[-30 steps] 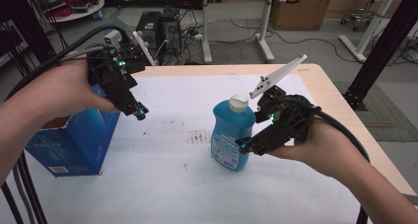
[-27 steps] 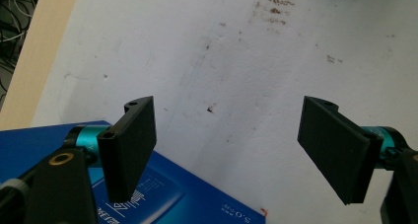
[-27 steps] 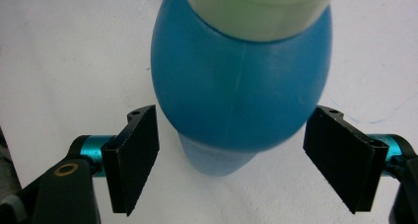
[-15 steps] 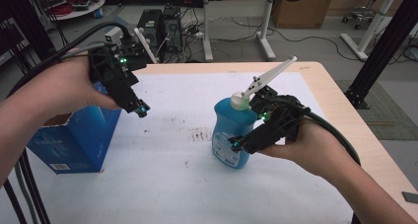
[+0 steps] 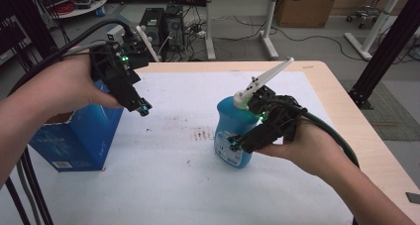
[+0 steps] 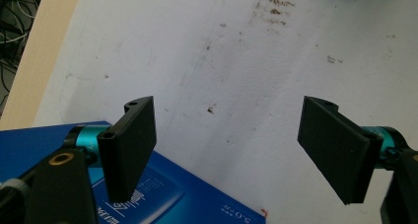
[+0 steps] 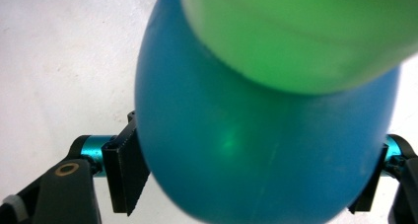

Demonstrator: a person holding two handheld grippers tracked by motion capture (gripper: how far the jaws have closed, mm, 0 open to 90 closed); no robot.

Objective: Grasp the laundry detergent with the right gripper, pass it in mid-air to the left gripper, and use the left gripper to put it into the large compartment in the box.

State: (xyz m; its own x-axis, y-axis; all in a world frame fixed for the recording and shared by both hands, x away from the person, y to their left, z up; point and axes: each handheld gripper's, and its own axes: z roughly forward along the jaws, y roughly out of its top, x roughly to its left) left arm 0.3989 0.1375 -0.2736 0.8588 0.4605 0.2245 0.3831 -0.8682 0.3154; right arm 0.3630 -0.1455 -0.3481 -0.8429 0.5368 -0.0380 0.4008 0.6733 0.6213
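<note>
A wide wooden table covered with a white sheet (image 5: 178, 185) takes up most of the room in front of me, and the sheet carries a patch of small dark stains (image 5: 200, 133) near its middle. At the table's left side stands a blue cardboard box with white print (image 5: 79, 136), open at the top, its near corner toward the person.

To the right of the middle stands a rounded blue plastic bottle with a white label (image 5: 233, 136), upright on the sheet. Its cap looks pale in the high view, and in the right gripper view it shows as a blurred green mass (image 7: 305, 31) close to the camera.

The right gripper (image 5: 242, 143) is clamped on this bottle low on its body. In the right gripper view the two black jaws press against the bottle's blue sides, one at each flank, with the bulge of the bottle (image 7: 261, 145) swelling between them. The person's right hand (image 5: 302, 145) holds the tool from the right side.

The left gripper (image 5: 141, 107) hangs above the sheet just beside the box's upper right corner, well apart from the bottle. Its jaws stand wide apart with nothing between them; in the left gripper view the stained sheet (image 6: 236, 86) shows through the gap and the box's printed face (image 6: 148, 199) lies under the left jaw.
</note>
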